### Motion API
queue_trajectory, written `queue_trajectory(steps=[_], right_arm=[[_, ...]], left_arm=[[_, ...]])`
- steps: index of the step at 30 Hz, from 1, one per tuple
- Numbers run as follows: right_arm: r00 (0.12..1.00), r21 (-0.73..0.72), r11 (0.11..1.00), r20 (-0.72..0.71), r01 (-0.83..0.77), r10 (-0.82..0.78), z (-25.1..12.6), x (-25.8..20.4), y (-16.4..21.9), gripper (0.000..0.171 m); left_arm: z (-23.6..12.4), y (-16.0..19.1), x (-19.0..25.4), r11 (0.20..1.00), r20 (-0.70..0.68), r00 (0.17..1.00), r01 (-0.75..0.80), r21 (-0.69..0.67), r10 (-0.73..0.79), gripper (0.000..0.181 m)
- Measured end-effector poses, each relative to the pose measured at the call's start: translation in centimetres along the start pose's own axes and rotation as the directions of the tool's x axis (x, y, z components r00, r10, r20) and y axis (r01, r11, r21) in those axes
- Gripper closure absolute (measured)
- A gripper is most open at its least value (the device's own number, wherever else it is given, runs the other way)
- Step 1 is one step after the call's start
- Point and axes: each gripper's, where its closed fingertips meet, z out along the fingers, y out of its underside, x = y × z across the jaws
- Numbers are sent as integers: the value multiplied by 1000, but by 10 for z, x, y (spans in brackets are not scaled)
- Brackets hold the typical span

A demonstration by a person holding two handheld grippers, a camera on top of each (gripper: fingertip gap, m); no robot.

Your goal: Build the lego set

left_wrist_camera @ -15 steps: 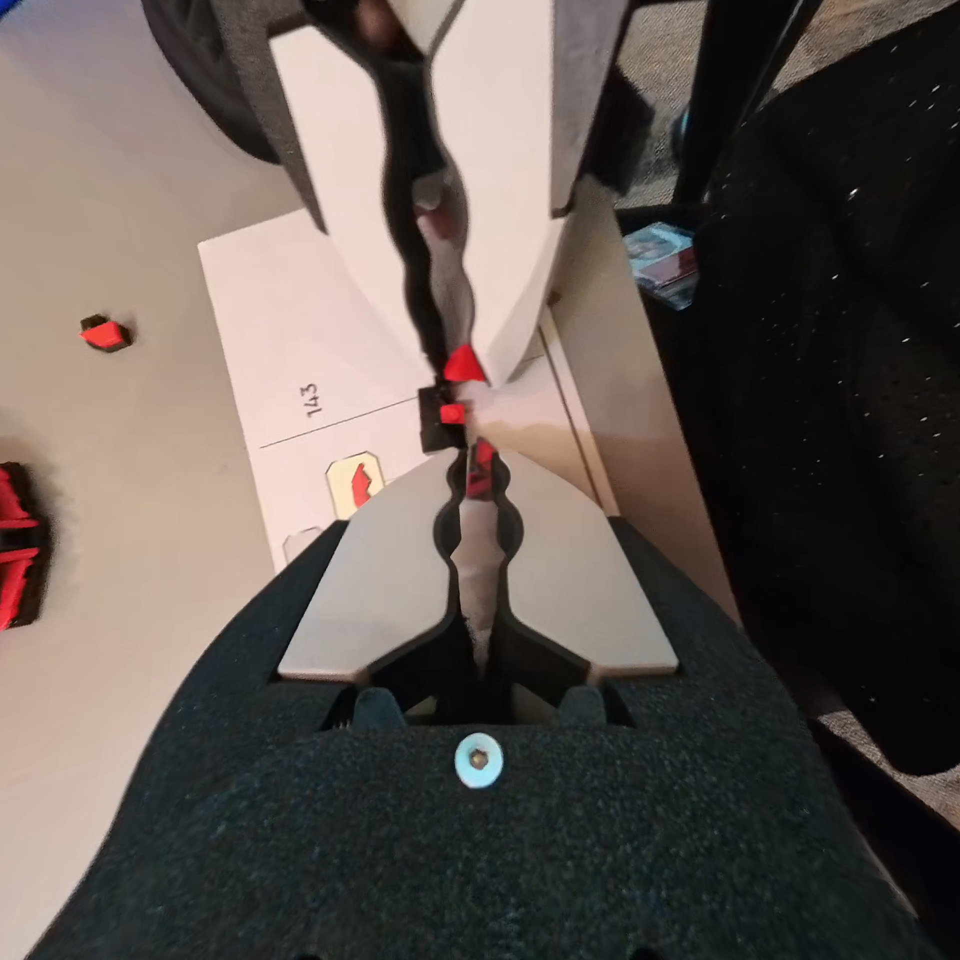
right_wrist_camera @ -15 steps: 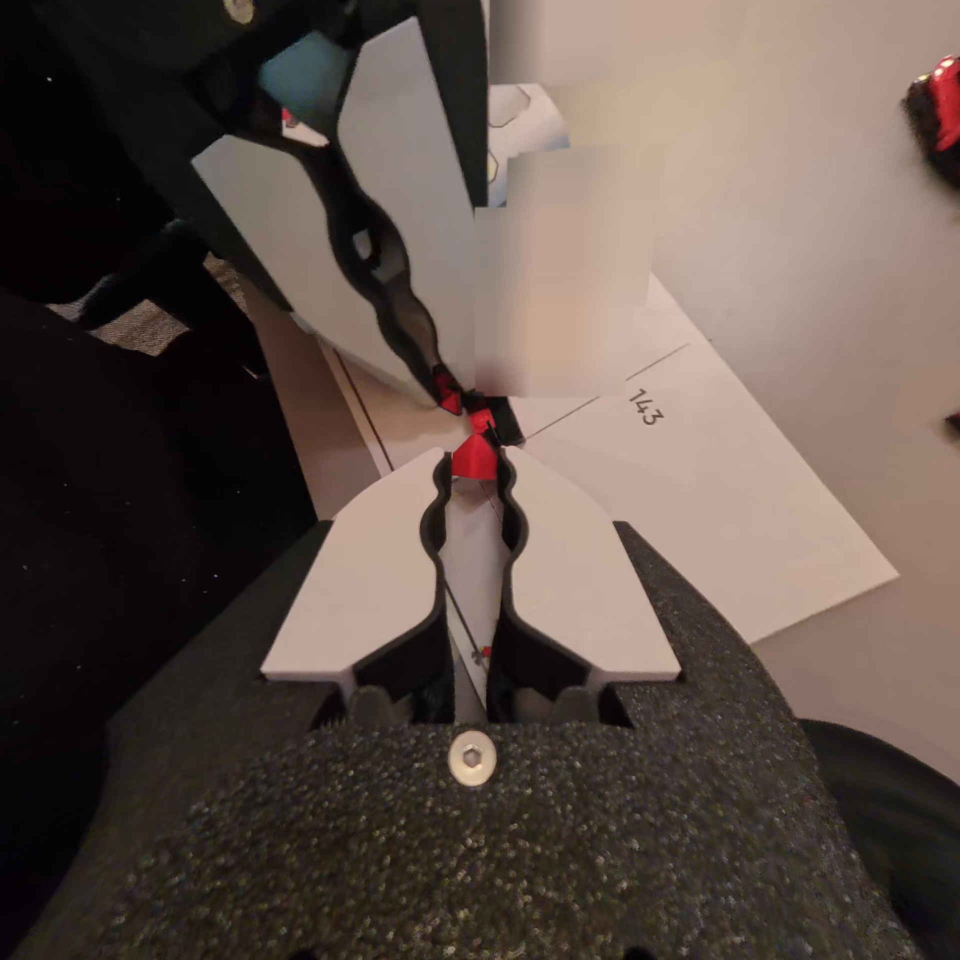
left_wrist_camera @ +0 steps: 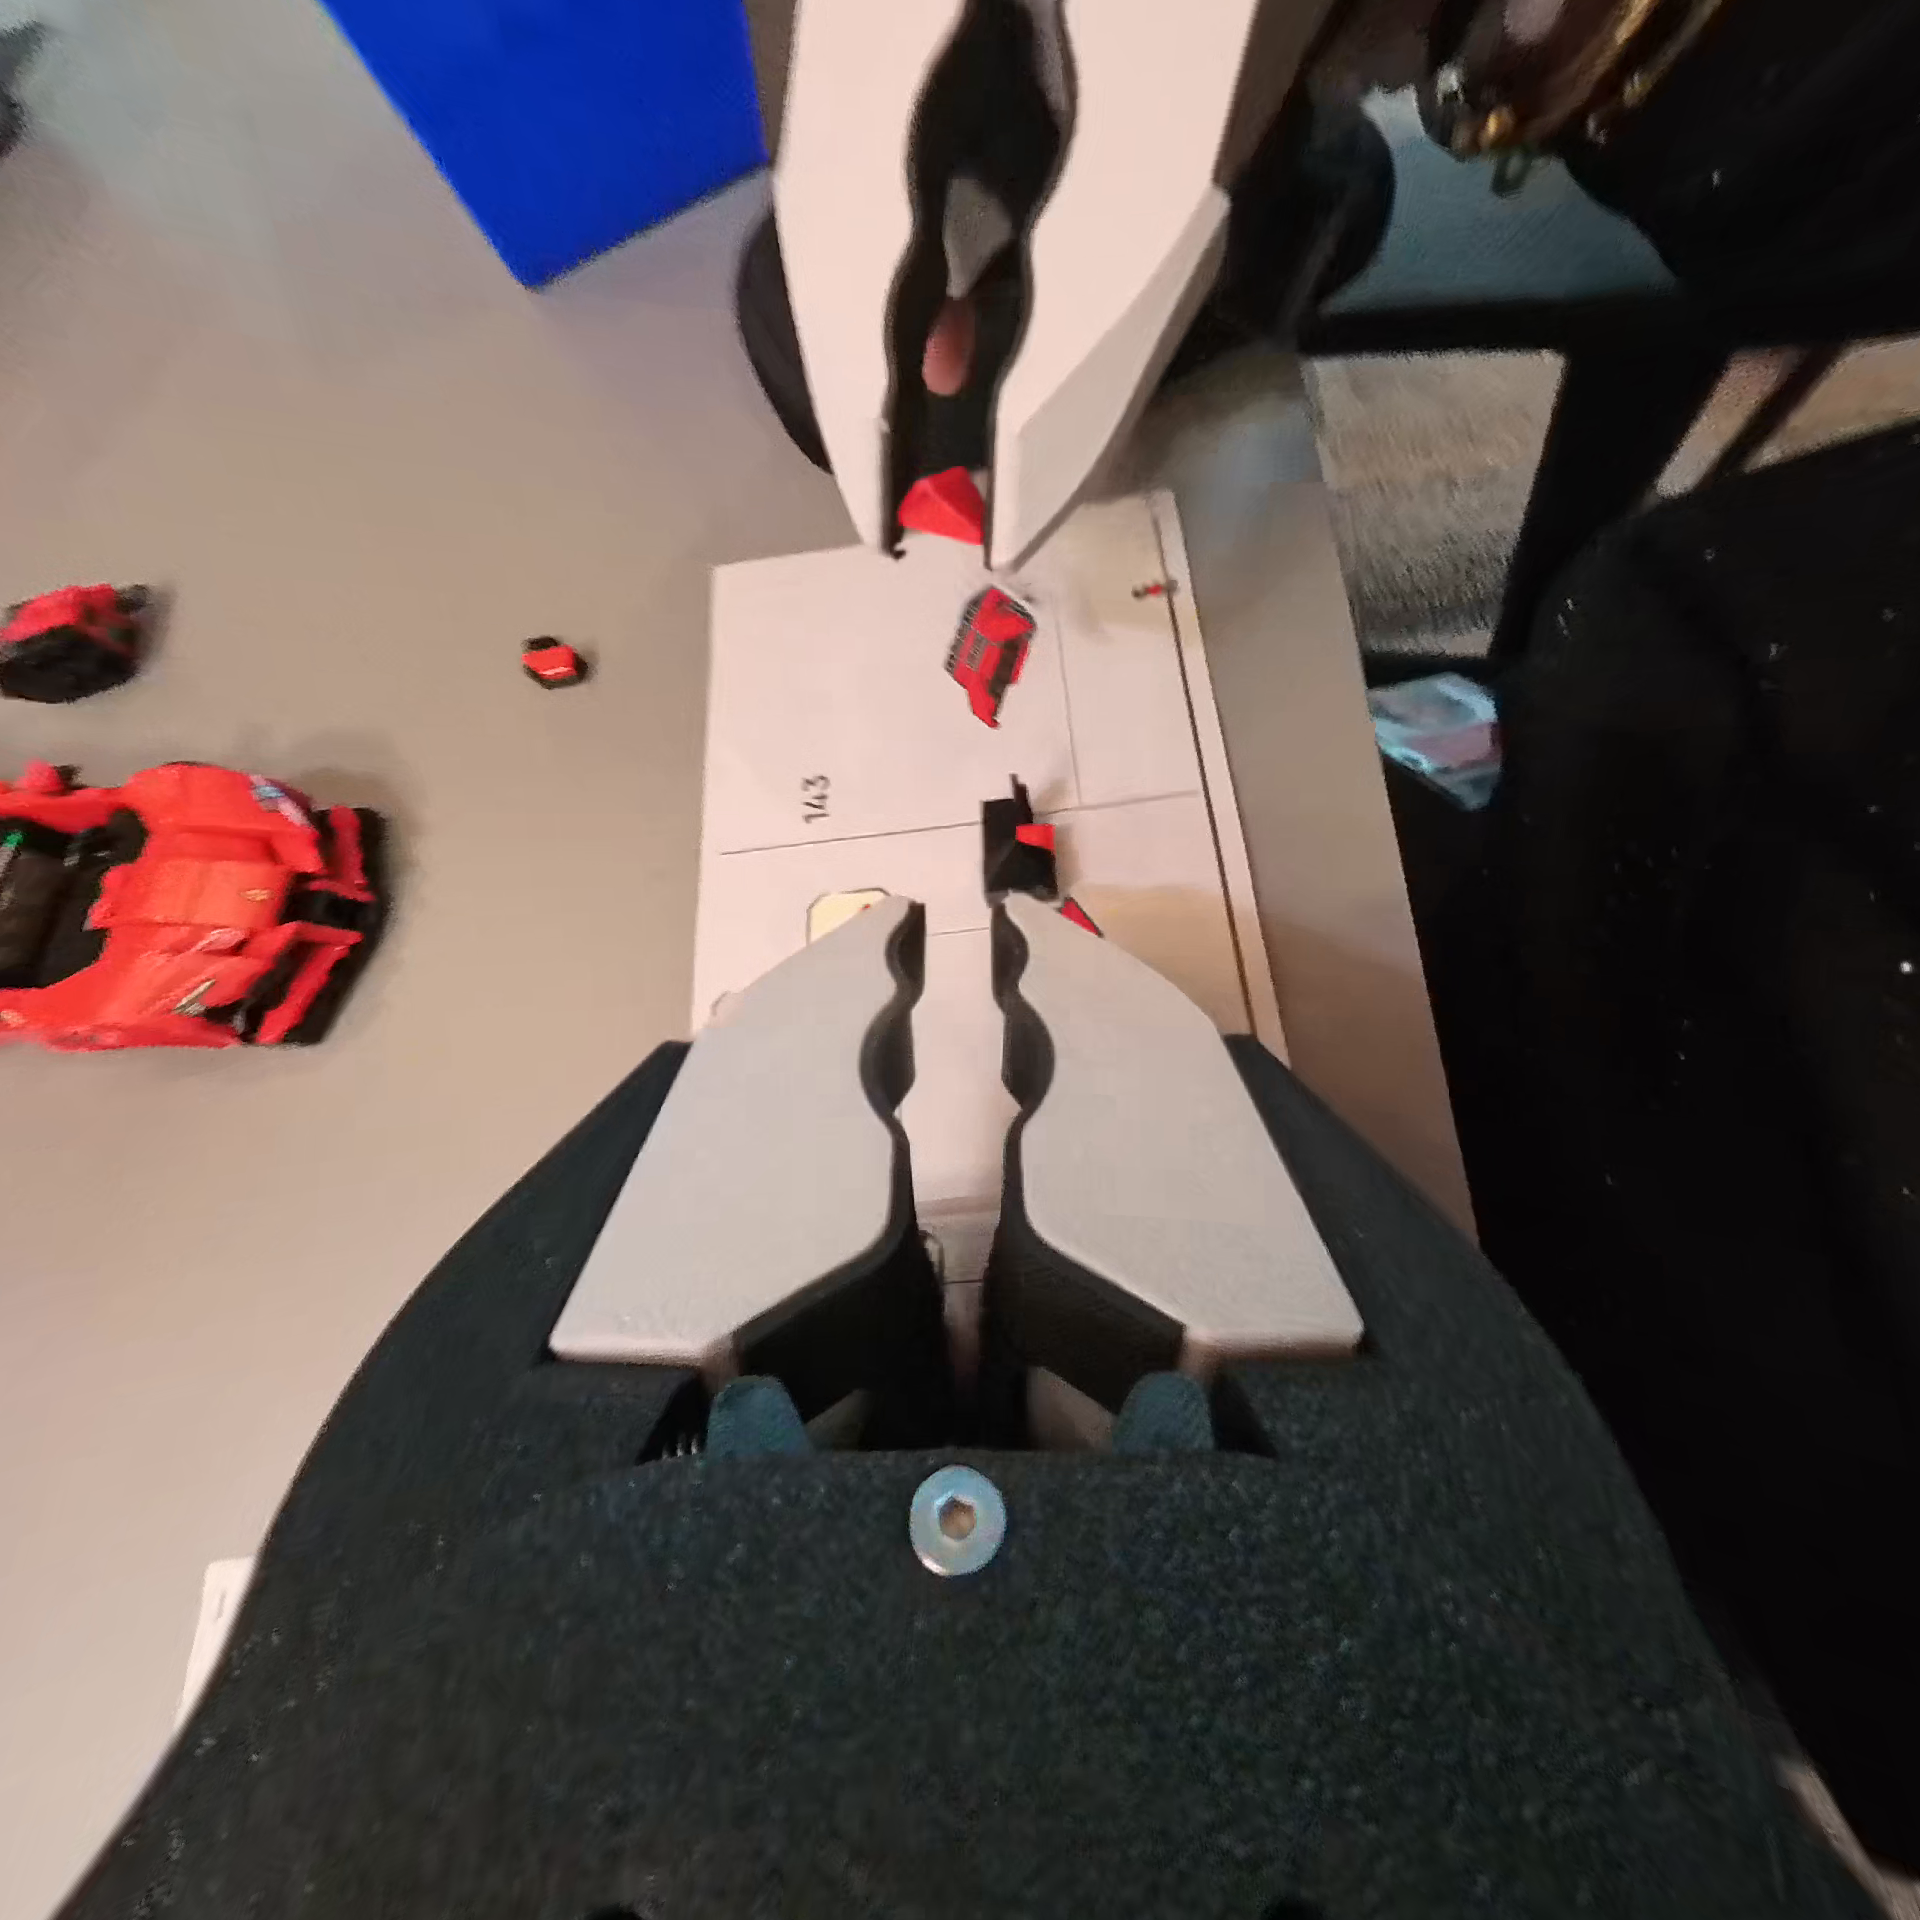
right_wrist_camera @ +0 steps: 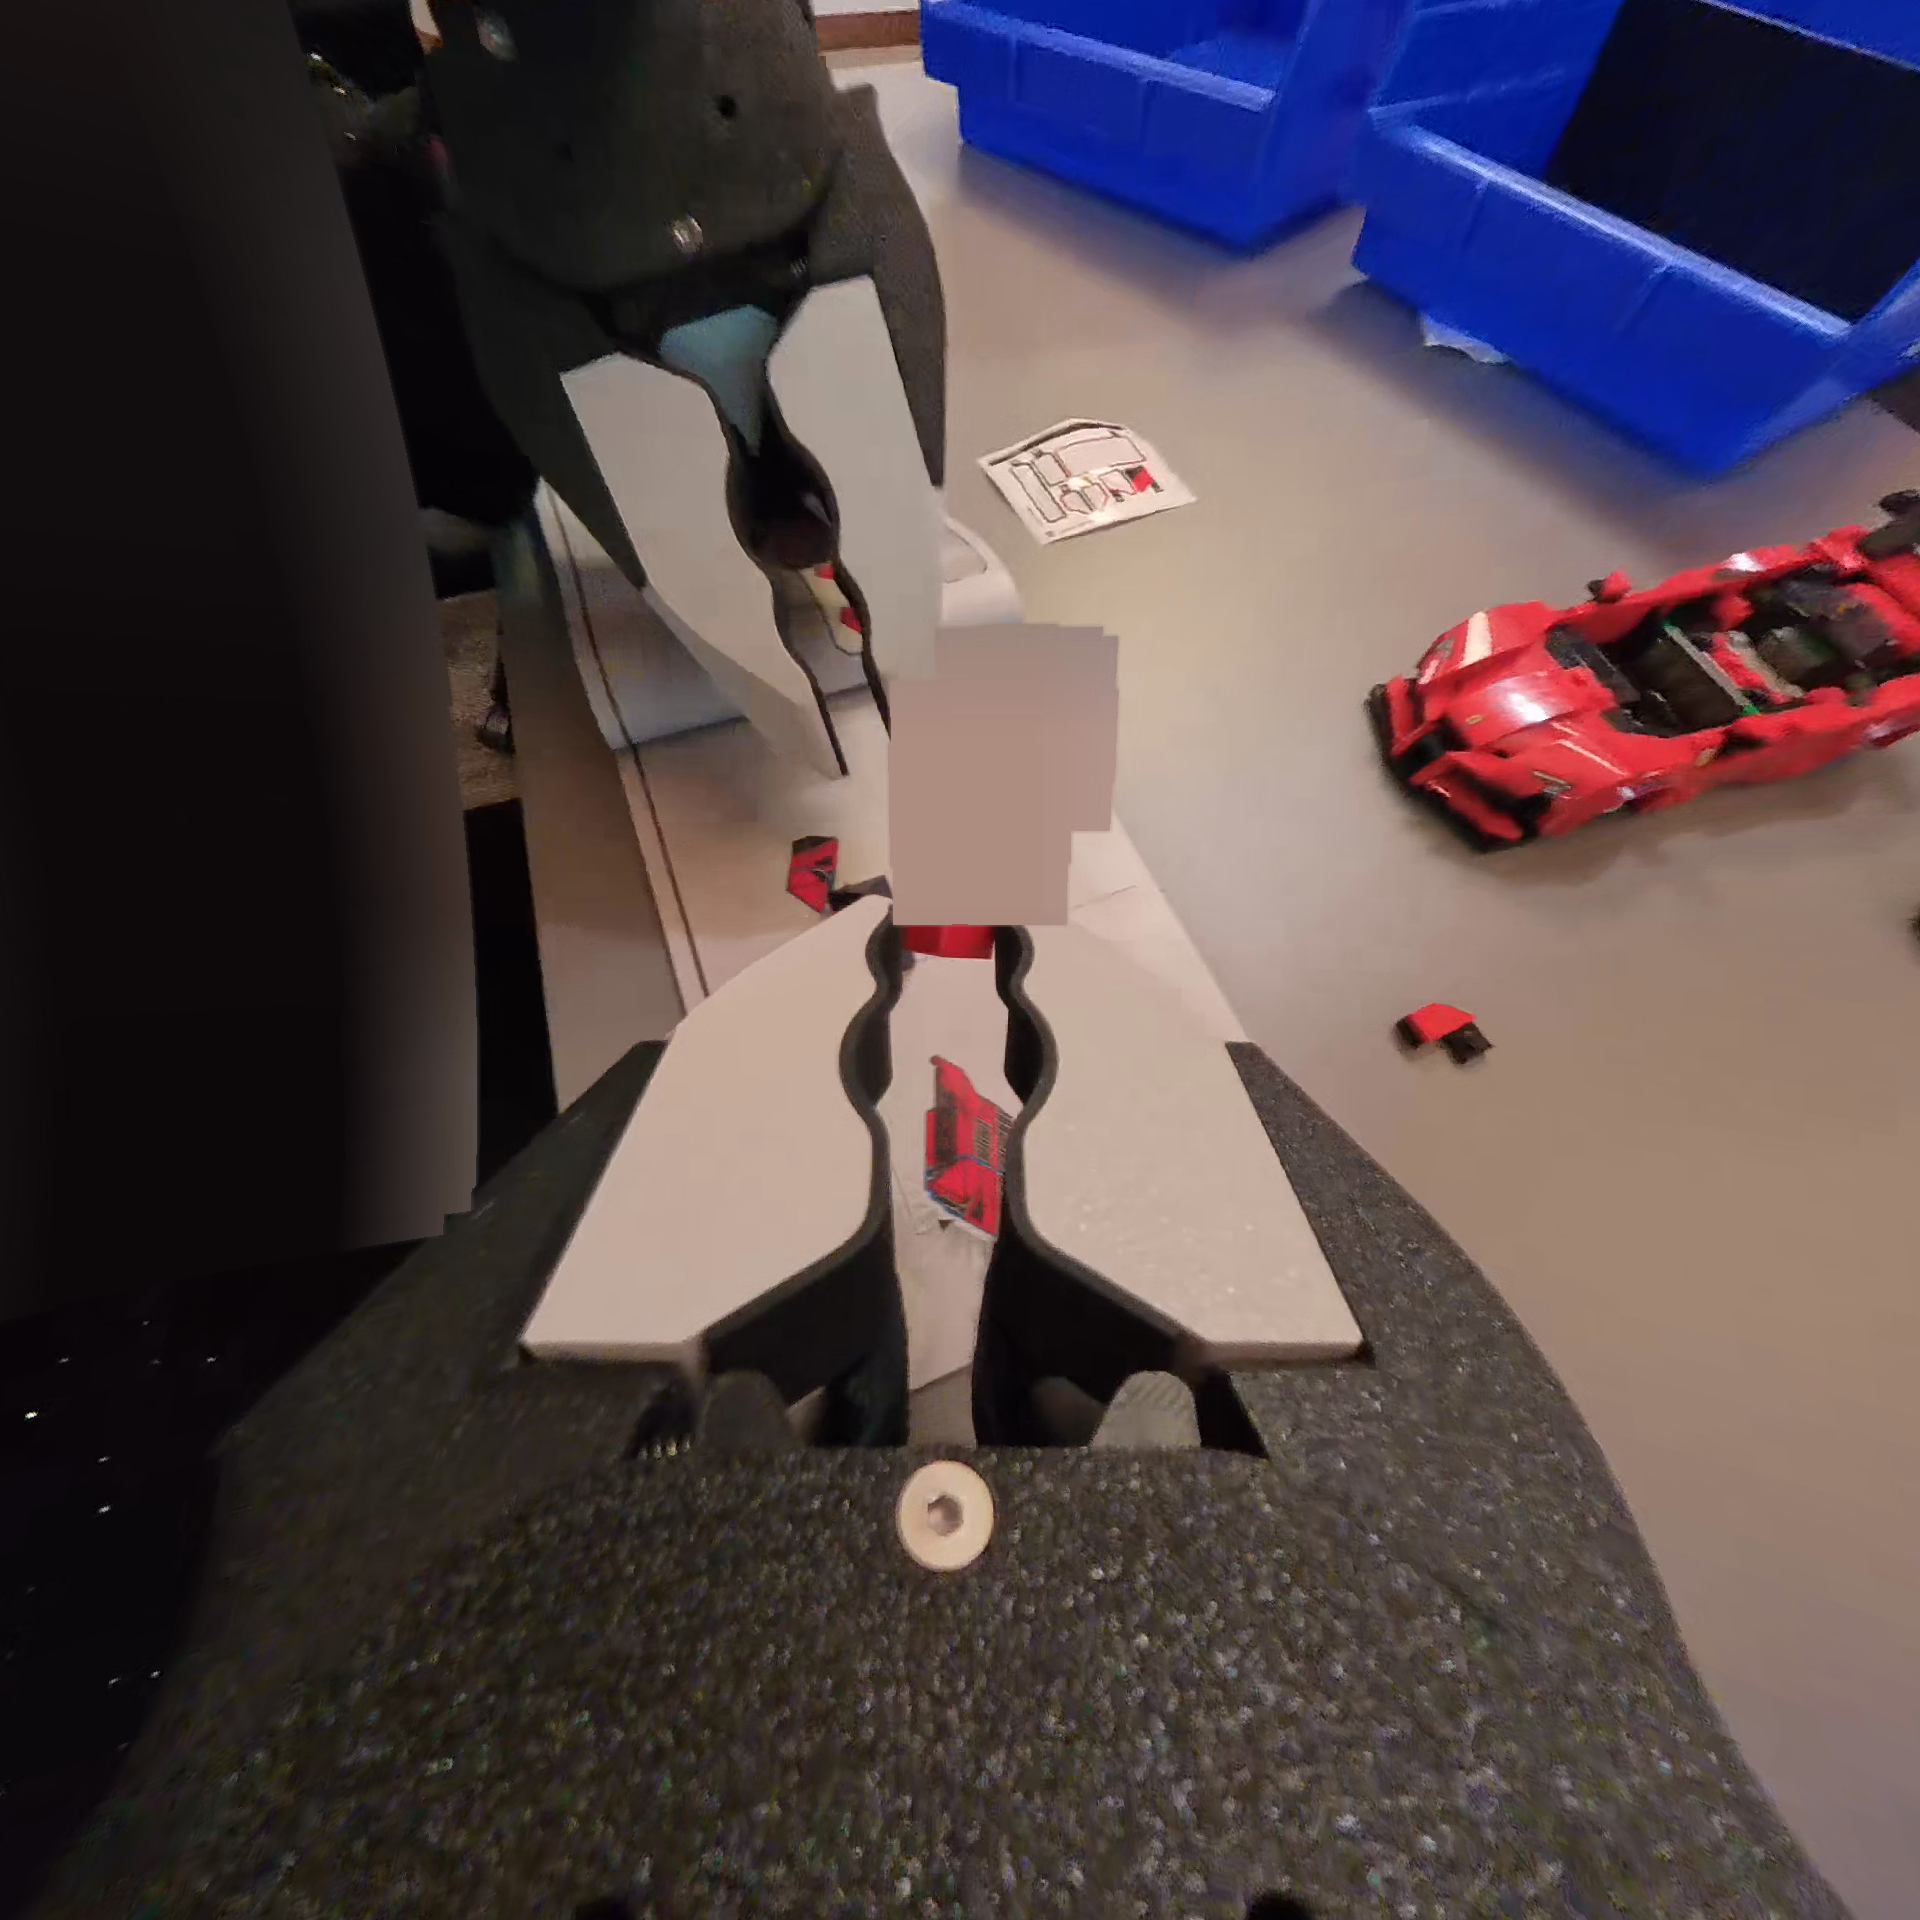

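Note:
My left gripper (left_wrist_camera: 958, 920) is slightly open and empty, low over the white instruction booklet (left_wrist_camera: 831, 707). A small black-and-red piece (left_wrist_camera: 1018, 852) lies on the booklet just past its right fingertip; it also shows in the right wrist view (right_wrist_camera: 816, 868). My right gripper (right_wrist_camera: 948, 935) is shut on a small red wedge brick (right_wrist_camera: 948, 943) and faces the left gripper (right_wrist_camera: 862, 753) from farther off. The left wrist view shows the right gripper (left_wrist_camera: 940, 545) holding the wedge (left_wrist_camera: 940, 509). The partly built red car (right_wrist_camera: 1662, 707) stands on the grey table.
Two blue bins (right_wrist_camera: 1662, 208) stand at the back. A sticker sheet (right_wrist_camera: 1086, 478) lies near the booklet. A small red-and-black piece (left_wrist_camera: 554, 662) and a red-and-black sub-assembly (left_wrist_camera: 73, 639) lie beside the car (left_wrist_camera: 177, 904). The table edge (left_wrist_camera: 1382, 935) runs close by the booklet. The tips of one gripper are about 6 cm away from the tips of the other. The partly built red car (right_wrist_camera: 1662, 707) is about 25 cm from both grippers' fingertips.
The two grippers have pulled apart. My left gripper has opened and the black-and-red piece now lies on the booklet. My right gripper has moved back, still holding the red wedge.

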Motion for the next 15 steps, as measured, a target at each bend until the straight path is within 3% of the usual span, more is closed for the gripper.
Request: queue_trajectory(steps=[4,7,13,15], right_arm=[[1000,-32,999,6,-15,15,-1,9,9,154],[999,-143,990,32,-17,22,3,10,28,154],[994,-392,914,79,105,-80,18,14,56,154],[992,-403,907,92,119,-90,20,15,53,154]], left_arm=[[-9,-2,-15,995,69,994,79,54,-83,167],[-12,8,-21,991,86,987,131,24,-133,157],[-7,15,-19,988,82,984,154,34,-156,157],[-3,18,-16,990,79,986,142,17,-143,157]])
